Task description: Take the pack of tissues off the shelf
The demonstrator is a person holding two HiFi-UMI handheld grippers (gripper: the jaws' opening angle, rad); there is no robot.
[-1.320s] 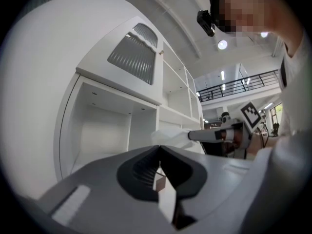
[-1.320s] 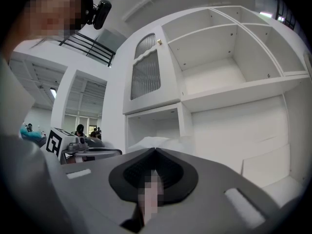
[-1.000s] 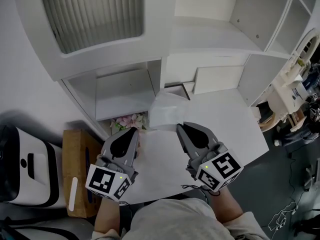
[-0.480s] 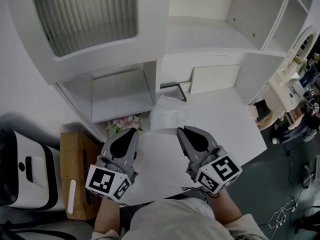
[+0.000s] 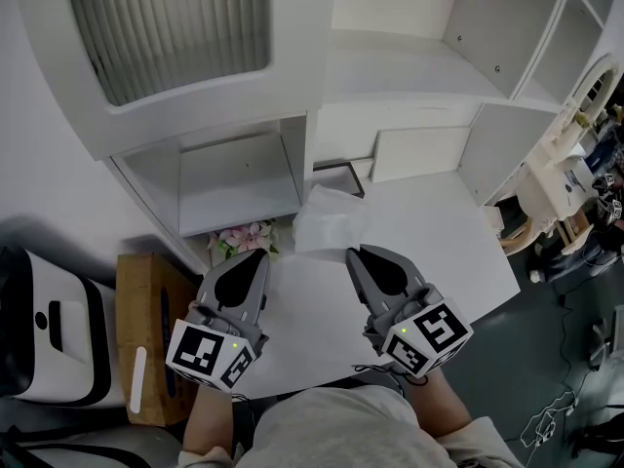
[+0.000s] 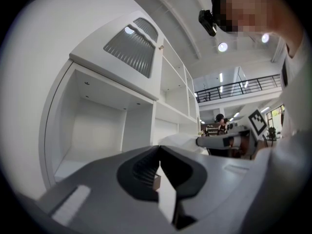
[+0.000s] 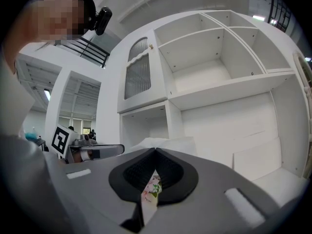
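A white, plastic-wrapped pack of tissues (image 5: 331, 220) lies on the white table (image 5: 458, 252), in front of the shelf unit (image 5: 409, 76). A flower-printed pack (image 5: 242, 237) lies to its left, by the foot of the shelf. My left gripper (image 5: 256, 254) hovers near the table's front, shut and empty, its tip just short of the flowered pack. My right gripper (image 5: 353, 252) is beside it, also shut and empty, its tip just short of the white pack. In the right gripper view the white pack (image 7: 168, 143) rises behind the closed jaws, and the flowered print (image 7: 153, 185) shows below them.
An open, empty shelf compartment (image 5: 239, 178) sits under a cupboard with a ribbed door (image 5: 166, 27). A brown cardboard box (image 5: 146, 339) and a white-and-black device (image 5: 49, 330) stand on the floor at left. Cluttered equipment (image 5: 585, 164) lies beyond the table's right edge.
The head view has shifted slightly. Both grippers stay shut in the same place, and the packs have not moved.
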